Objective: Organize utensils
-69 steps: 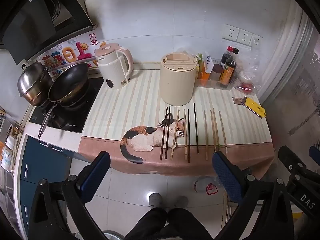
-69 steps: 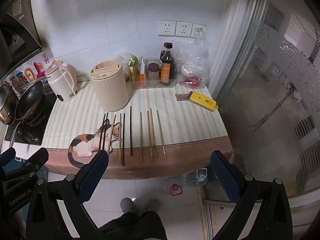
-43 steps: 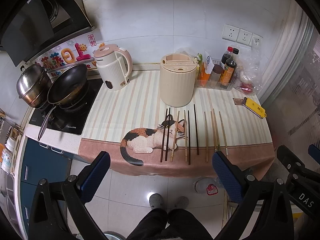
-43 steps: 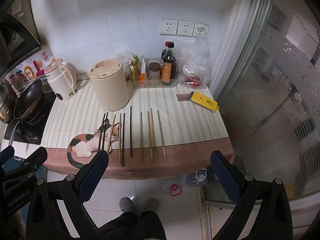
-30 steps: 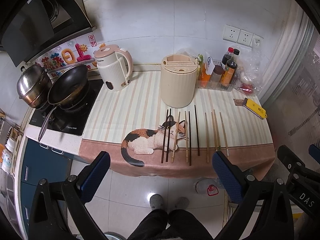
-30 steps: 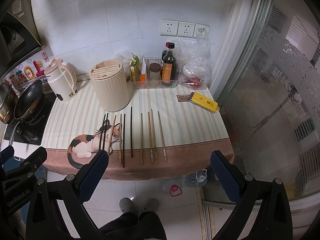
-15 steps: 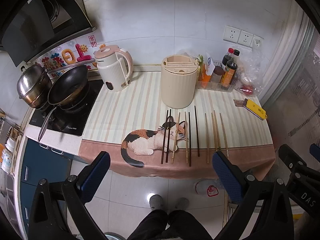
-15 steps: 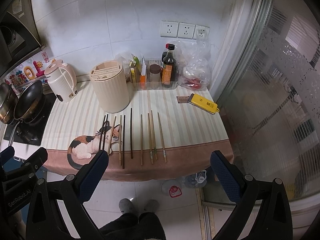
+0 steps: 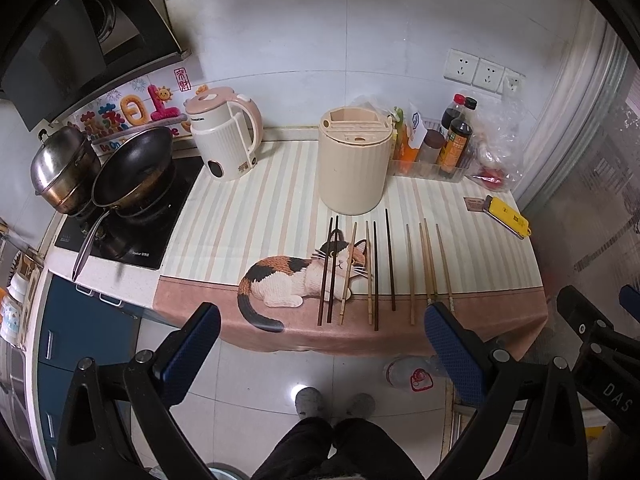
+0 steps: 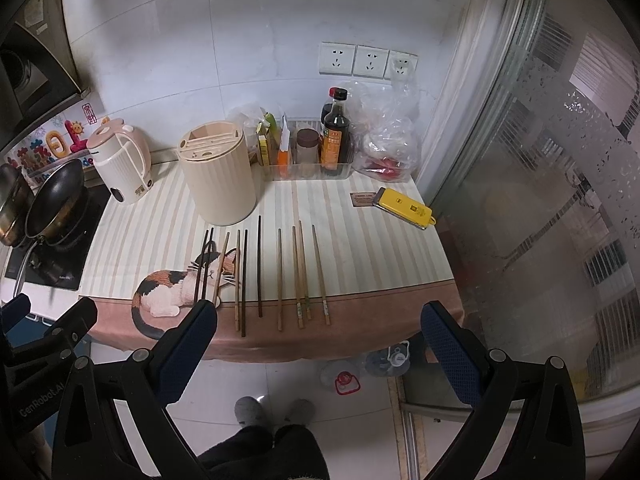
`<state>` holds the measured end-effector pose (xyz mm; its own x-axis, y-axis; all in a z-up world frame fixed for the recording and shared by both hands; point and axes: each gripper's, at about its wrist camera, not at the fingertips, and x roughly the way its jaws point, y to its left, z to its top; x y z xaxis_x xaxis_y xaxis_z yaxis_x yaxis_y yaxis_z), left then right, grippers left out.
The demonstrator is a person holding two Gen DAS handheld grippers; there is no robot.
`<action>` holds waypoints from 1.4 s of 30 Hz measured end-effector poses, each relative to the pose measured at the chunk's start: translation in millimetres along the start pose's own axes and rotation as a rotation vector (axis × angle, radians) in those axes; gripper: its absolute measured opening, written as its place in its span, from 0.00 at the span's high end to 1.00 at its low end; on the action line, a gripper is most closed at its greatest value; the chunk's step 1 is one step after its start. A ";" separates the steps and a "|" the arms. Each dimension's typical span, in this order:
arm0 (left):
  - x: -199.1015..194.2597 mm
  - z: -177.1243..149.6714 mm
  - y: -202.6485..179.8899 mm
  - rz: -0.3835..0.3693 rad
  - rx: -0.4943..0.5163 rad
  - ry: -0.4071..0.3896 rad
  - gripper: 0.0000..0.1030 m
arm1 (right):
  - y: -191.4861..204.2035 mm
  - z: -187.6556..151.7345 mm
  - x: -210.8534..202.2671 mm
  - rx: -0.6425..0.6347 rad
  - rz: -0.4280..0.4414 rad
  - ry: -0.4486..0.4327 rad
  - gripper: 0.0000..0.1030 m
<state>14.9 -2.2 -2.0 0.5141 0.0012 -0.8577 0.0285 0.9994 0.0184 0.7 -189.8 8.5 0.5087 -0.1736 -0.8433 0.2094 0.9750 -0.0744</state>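
We are seeing almost nothing change across the last couple of seconds: both views are only drifting slightly, and the chopsticks (image 9: 374,272) are lying in the same row on the mat (image 9: 280,208). We judge from this that the sorting is not yet under way and we are still lining up for a first pick.

We are holding the left claw (image 9: 320,340) wide apart and empty, out over the floor, short of the counter edge. The right claw (image 10: 318,334) is spread just as wide, also holding nothing. The chopsticks are resting ahead of both claws, their near ends by the mat's front border, dark ones and pale ones mixed. The holder (image 9: 354,160) is standing upright just behind their far tips, near the kettle (image 9: 226,136).
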 end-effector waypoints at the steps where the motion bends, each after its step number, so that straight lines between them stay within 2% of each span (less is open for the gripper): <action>1: 0.1 0.0 -0.1 0.001 0.000 0.001 0.00 | 0.5 -0.1 -0.1 -0.001 -0.001 0.000 0.00; 31: 0.0 0.6 -3.5 -0.005 0.002 -0.004 0.00 | -0.9 1.8 -3.5 -0.002 -0.004 -0.011 0.00; 34: 1.5 9.0 -8.8 0.005 0.012 -0.034 0.00 | -2.8 4.1 -0.9 0.012 -0.004 -0.018 0.00; 38: 22.1 26.9 -14.1 0.047 0.030 -0.117 0.00 | -9.9 9.8 21.7 0.047 -0.006 -0.029 0.00; 42: 59.4 35.5 -10.8 0.103 0.020 -0.122 0.00 | -17.7 16.8 69.9 0.079 -0.007 -0.003 0.00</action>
<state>75.6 -14.2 -34.9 0.6154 0.0980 -0.7821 -0.0136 0.9934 0.1138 46.6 -221.5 -40.2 0.5092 -0.1803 -0.8415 0.2780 0.9598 -0.0374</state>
